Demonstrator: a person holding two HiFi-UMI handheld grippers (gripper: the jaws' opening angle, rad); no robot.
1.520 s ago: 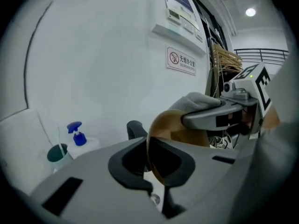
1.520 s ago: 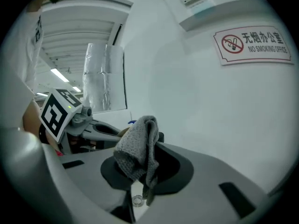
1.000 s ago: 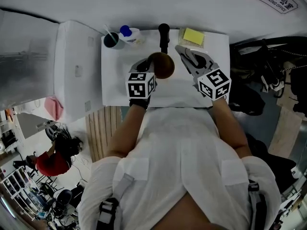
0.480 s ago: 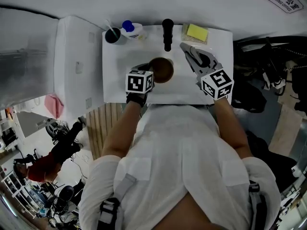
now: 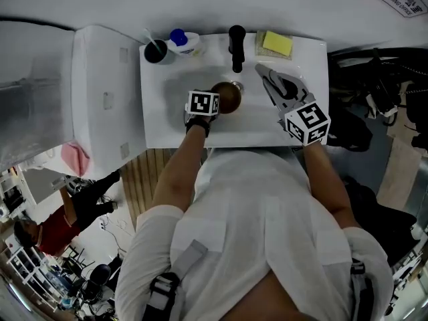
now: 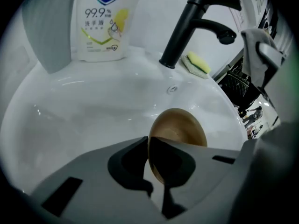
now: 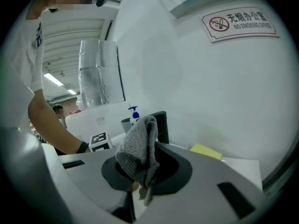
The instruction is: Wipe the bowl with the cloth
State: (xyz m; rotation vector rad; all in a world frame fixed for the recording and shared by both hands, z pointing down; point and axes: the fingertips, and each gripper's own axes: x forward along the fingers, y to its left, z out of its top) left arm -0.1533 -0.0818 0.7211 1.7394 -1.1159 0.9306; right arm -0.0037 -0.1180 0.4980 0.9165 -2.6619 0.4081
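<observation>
Wooden bowl [image 6: 180, 129] sits low in the white sink basin [image 5: 174, 99], just in front of the black faucet [image 5: 236, 45], and is tipped on edge. Left gripper [image 6: 148, 146] is clamped on the bowl's near rim, jaws nearly together on the thin wall. Right gripper [image 7: 140, 181] is pinched on a grey knit cloth [image 7: 140, 155], which bunches up above the jaws. It hangs over the basin's right side, apart from the bowl. The bowl lies to the left of the cloth and lower, so the right gripper likely goes left and down. Can't tell which face of the bowl turns toward the cloth.
</observation>
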